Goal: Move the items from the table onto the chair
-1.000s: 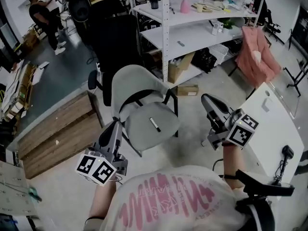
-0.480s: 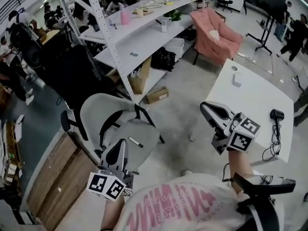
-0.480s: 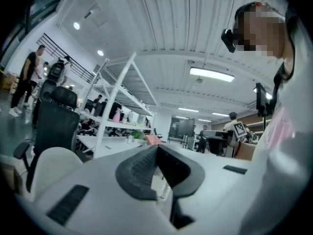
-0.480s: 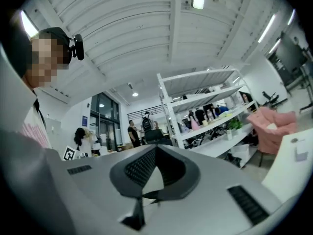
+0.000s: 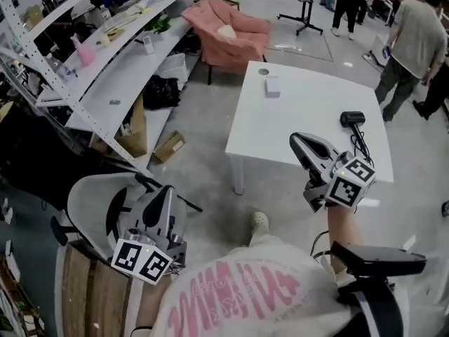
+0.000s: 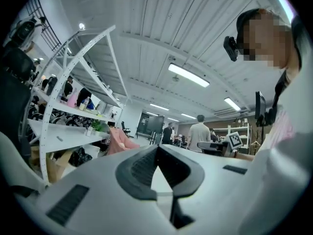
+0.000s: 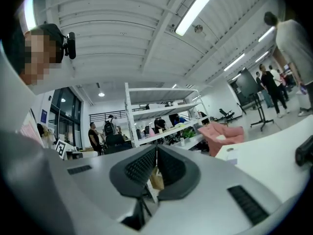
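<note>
The white table [image 5: 309,128] fills the middle right of the head view. On it lie a small white box [image 5: 272,86], a small round thing [image 5: 263,71] and a black hand-held device [image 5: 353,120] with a cable. The grey chair [image 5: 88,201] stands at the lower left, its seat mostly hidden behind my left gripper [image 5: 168,190]. That gripper is shut and empty. My right gripper [image 5: 296,139] is shut and empty too, and hangs over the table's near edge. In both gripper views the jaws [image 6: 156,148] [image 7: 156,148] meet at the tips with nothing between them.
A white shelving rack [image 5: 105,55] with clutter runs along the left. A pink armchair [image 5: 228,30] stands behind the table, and a cardboard box [image 5: 170,144] lies on the floor. People [image 5: 414,41] stand at the upper right. A wooden board [image 5: 77,293] lies beside the chair.
The whole view has swung from the chair round to the white table. Both grippers turned with it, still shut and empty. The chair has slid to the lower left of the picture.
</note>
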A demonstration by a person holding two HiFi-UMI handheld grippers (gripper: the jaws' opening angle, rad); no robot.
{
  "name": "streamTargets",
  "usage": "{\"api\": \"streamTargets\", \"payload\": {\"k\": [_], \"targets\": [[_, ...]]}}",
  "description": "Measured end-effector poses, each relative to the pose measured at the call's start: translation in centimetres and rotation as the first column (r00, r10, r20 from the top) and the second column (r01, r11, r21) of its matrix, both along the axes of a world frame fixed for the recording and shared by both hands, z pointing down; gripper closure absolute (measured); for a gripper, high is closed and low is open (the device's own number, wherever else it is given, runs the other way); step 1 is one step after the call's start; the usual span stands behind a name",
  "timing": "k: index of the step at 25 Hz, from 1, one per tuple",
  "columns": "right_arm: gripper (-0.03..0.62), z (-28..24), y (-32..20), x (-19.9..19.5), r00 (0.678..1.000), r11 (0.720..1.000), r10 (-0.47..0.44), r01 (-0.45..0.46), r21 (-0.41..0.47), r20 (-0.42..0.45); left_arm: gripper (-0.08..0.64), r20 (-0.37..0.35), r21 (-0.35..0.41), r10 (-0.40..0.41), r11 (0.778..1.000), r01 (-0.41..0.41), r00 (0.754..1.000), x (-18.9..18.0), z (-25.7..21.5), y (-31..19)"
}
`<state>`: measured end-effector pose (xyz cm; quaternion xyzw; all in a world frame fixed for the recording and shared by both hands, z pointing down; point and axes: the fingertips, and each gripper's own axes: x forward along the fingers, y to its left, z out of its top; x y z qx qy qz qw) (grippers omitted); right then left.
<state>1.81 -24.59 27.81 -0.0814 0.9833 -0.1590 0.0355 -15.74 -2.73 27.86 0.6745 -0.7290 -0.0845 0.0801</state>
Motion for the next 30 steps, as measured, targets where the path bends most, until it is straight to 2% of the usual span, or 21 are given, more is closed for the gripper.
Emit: {"api": "streamTargets", "payload": {"k": [5,9,12,15,20,23,27,29,30], "targets": [[0.575,1.7,-7.1,1.2,0.997,0.997,0.076,-0.077,-0.025,-0.008,0.552,0.019,-0.007,0.048,0.999,-0.048,0.999,0.2,0.1,-5.1],[0.575,3.0,-13.6,0.1,0.994,0.994,0.103,-0.104,-0.043,-0.030,0.552,0.024,-0.003,0.020,1.000,-0.020,0.999,-1.2,0.2,-9.5],[0.575,4.3,-18.2,-1.4,0.992,0.991,0.112,-0.115,-0.064,-0.054,0.552,0.025,0.009,-0.037,0.999,0.037,0.999,-2.8,0.4,-12.1],[0.575,5.8,-22.3,-3.7,0.993,0.989,0.097,-0.104,-0.103,-0.066,0.552,-0.011,0.015,-0.105,0.994,0.106,0.994,-4.6,1.2,-14.0],[0.575,9.5,-27.9,-7.4,0.986,0.980,0.082,-0.106,-0.171,-0.144,0.552,-0.049,-0.038,-0.181,0.983,0.179,0.982,-6.5,2.5,-15.8],[0.575,12.3,-30.4,-8.7,0.976,0.971,0.102,-0.140,-0.193,-0.193,0.552,-0.071,-0.057,-0.230,0.972,0.227,0.971,-7.3,3.0,-15.5],[0.571,16.0,-33.6,-9.8,0.946,0.960,0.159,-0.214,-0.178,-0.284,0.552,-0.073,-0.086,-0.306,0.950,0.300,0.949,-8.1,2.7,-14.6],[0.535,17.9,-35.4,-10.5,0.929,0.947,0.192,-0.260,-0.189,-0.315,0.552,-0.074,-0.098,-0.341,0.938,0.333,0.937,-8.5,2.7,-14.2],[0.468,18.9,-36.0,-10.9,0.922,0.939,0.206,-0.281,-0.197,-0.329,0.552,-0.076,-0.103,-0.358,0.931,0.350,0.931,-8.7,2.6,-13.9]]}}
